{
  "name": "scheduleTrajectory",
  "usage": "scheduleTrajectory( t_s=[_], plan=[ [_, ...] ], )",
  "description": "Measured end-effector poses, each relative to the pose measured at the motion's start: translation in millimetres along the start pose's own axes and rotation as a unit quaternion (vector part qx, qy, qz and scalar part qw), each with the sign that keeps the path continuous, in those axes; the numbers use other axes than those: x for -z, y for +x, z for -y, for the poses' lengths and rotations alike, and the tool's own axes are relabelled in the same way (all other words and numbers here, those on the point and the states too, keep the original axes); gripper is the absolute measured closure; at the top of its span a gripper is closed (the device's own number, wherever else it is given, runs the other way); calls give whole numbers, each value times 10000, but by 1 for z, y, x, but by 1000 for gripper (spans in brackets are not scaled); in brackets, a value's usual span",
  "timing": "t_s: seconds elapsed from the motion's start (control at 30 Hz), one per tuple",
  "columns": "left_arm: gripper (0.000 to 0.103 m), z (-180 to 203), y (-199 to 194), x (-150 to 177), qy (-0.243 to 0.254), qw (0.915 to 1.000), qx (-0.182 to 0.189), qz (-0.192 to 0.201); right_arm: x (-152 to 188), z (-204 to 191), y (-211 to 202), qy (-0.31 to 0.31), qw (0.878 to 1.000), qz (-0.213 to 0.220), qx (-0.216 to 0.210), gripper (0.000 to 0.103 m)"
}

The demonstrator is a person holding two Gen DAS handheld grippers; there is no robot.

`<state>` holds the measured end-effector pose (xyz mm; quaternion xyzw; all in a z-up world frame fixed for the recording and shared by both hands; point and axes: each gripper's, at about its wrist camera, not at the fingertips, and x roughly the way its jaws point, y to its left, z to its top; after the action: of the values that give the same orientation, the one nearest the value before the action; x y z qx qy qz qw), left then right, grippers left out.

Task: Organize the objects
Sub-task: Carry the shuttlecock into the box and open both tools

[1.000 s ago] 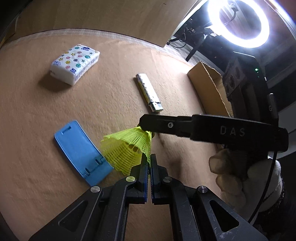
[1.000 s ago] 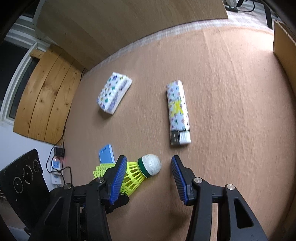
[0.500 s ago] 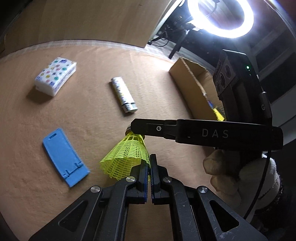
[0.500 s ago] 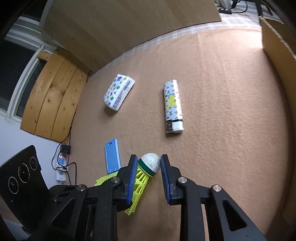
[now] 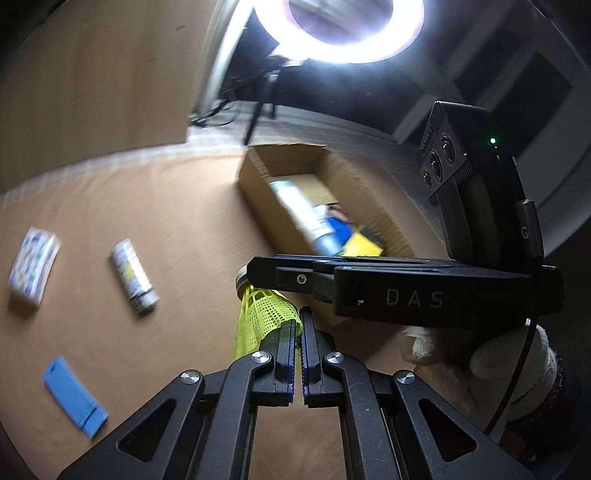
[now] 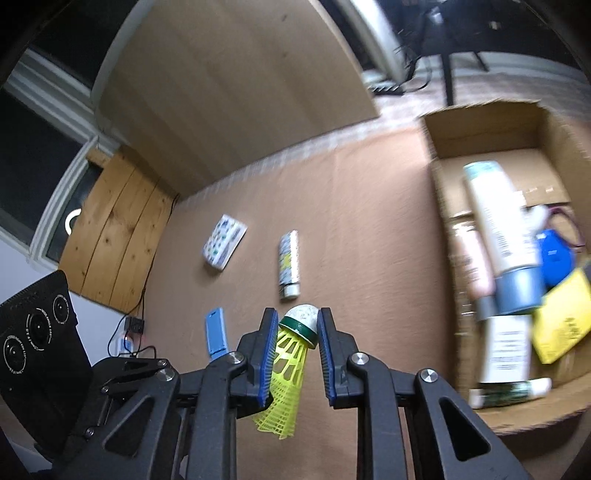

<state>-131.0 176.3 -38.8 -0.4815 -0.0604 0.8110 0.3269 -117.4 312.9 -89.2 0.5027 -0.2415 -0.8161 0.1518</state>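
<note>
A yellow shuttlecock (image 5: 264, 314) with a white cork head is held above the brown table by both grippers. My left gripper (image 5: 297, 334) is shut on the edge of its mesh skirt. My right gripper (image 6: 297, 328) is shut on its cork head (image 6: 303, 319), with the skirt (image 6: 286, 391) hanging down between the fingers. The right gripper's fingers (image 5: 369, 286) cross the left wrist view. An open cardboard box (image 6: 491, 122) stands to the right, holding tubes, a blue item and a yellow item.
On the table (image 6: 369, 229) lie a patterned lighter (image 6: 290, 264), a tissue pack (image 6: 223, 247) and a blue flat holder (image 6: 215, 334). They also show in the left wrist view: lighter (image 5: 133, 271), pack (image 5: 33, 267), holder (image 5: 74, 395). A ring light (image 5: 347, 33) shines behind.
Both grippers have lifted the shuttlecock higher and swung right toward the box. The right gripper has closed fully on the cork head. The box interior has come into view.
</note>
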Motion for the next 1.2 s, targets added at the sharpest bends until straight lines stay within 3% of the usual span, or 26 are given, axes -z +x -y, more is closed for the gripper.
scheduleTrajectory(
  t_s=[0.43,0.87,0.93,1.0,1.03,1.2],
  plan=[
    [101,81,68,-47,693,9968,306,-241,-1,72,-74,364,9965,510,558,85],
    [100,105,119,-63,864,9950,268,-434,-6,123,-96,573,9930,599,844,84],
    [94,104,124,-63,912,9944,178,-507,-6,125,-97,530,9923,622,929,83],
    [41,100,127,-63,858,9945,39,-601,-7,128,-96,529,9902,621,1130,60],
    [33,98,128,-62,825,9948,-52,-589,-6,129,-96,547,9889,661,1216,56],
    [32,87,125,-61,728,9958,-156,-539,-5,132,-96,590,9874,710,1285,54]
  ],
)
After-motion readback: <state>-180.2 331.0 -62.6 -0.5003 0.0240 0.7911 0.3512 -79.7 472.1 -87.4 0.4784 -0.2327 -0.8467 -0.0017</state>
